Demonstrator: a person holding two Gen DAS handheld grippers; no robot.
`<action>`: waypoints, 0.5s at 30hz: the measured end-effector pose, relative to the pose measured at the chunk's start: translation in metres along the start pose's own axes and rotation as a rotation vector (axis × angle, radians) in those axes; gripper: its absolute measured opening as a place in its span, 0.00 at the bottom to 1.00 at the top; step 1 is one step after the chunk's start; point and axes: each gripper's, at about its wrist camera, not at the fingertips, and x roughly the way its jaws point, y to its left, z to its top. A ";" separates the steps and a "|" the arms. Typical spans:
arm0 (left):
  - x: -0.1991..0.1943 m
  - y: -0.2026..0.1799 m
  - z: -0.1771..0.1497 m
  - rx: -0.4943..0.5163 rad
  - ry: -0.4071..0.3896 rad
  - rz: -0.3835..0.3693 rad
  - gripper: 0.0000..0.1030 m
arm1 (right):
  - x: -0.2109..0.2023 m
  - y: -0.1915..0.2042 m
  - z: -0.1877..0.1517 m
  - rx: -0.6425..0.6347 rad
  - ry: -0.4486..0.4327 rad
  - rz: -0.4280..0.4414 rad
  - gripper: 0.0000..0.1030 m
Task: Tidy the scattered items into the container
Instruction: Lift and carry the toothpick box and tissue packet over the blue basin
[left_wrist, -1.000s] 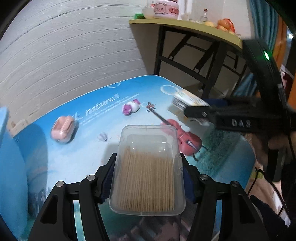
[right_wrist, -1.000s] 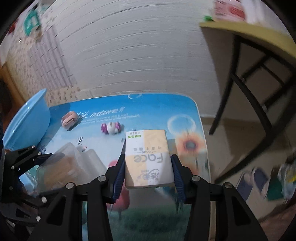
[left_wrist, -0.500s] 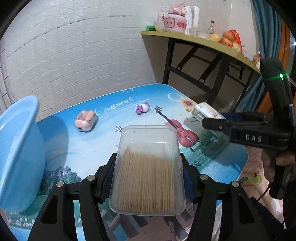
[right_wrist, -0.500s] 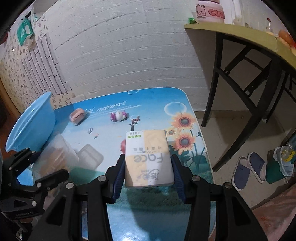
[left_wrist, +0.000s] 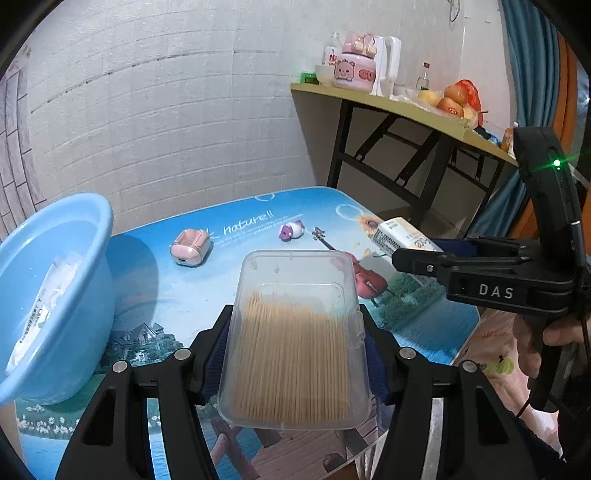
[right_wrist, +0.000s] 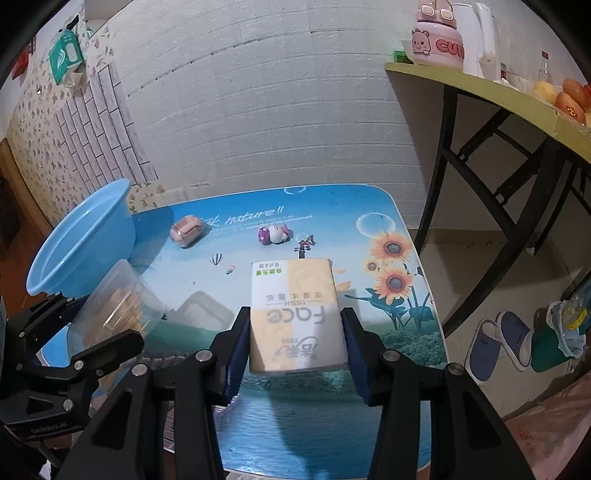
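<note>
My left gripper (left_wrist: 295, 350) is shut on a clear plastic box of toothpicks (left_wrist: 295, 332) and holds it above the table; the box also shows in the right wrist view (right_wrist: 118, 306). My right gripper (right_wrist: 295, 332) is shut on a yellow-and-white tissue pack (right_wrist: 295, 314), also seen in the left wrist view (left_wrist: 402, 236). A light blue basin (left_wrist: 55, 288) stands at the table's left with a white packet inside. A pink case (left_wrist: 190, 247) and a small purple-and-white toy (left_wrist: 291, 230) lie on the table near the wall.
The low table (right_wrist: 369, 229) has a printed blue scenery top and stands against a white brick wall. A yellow folding table (right_wrist: 517, 96) with a kettle and fruit stands to the right. Slippers (right_wrist: 495, 343) lie on the floor.
Both grippers have pulled back and up from the table with their loads. The basin has come into the left wrist view at the left.
</note>
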 end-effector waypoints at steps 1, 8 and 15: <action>-0.001 0.000 0.000 -0.002 -0.003 -0.002 0.58 | -0.001 0.001 0.000 0.001 0.000 0.000 0.47; -0.005 0.003 -0.005 -0.024 -0.009 -0.006 0.58 | -0.003 0.010 -0.004 -0.013 0.004 0.001 0.47; -0.016 0.003 -0.002 -0.026 -0.041 -0.005 0.58 | -0.003 0.014 -0.002 0.003 -0.002 0.007 0.47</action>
